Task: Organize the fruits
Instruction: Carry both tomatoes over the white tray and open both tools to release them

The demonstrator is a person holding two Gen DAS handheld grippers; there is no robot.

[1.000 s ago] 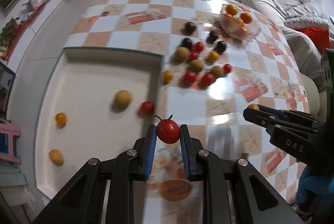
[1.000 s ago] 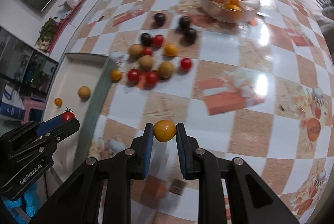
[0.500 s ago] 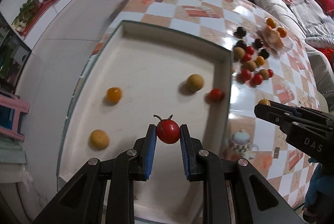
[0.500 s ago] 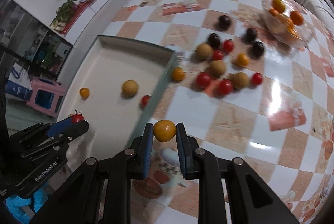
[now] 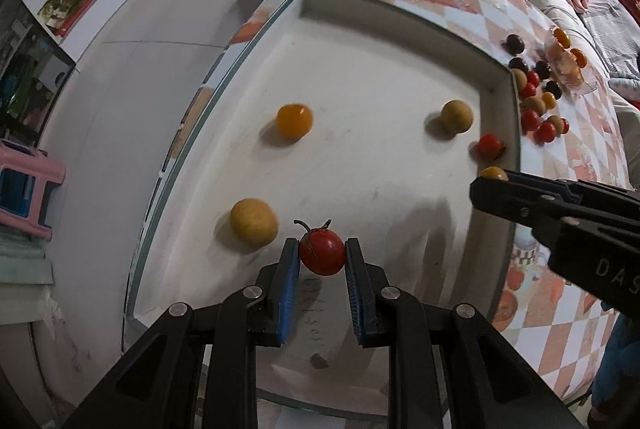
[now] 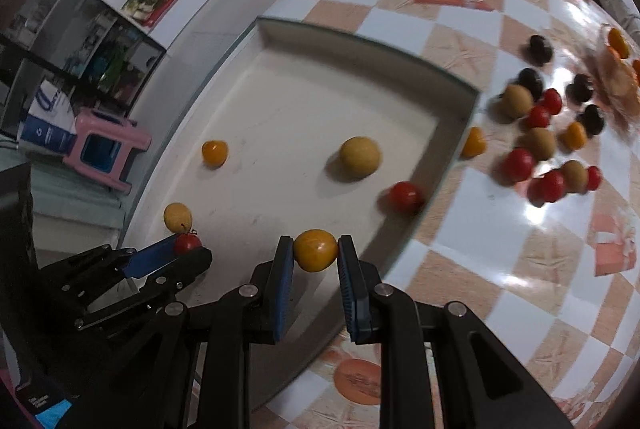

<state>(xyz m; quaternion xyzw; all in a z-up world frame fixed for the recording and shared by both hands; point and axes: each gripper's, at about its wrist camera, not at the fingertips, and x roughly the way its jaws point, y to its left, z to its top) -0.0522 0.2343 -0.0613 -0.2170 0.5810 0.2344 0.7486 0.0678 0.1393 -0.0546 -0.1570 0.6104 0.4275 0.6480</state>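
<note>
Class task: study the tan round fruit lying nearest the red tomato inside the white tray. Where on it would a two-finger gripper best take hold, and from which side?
Probably across the tan round fruit's widest middle, coming from above: it is round, sits free on the tray floor, nothing touching it.

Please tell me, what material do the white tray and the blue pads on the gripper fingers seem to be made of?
The shallow white rectangular tray looks like hard plastic or enamelled metal, I cannot tell which: its floor is matte, scuffed with faint grey marks, with a thin greenish rim. The blue ribbed pads look like soft rubber or foam: fine ridges, dull surface, pressed against the red stemmed tomato.
</note>
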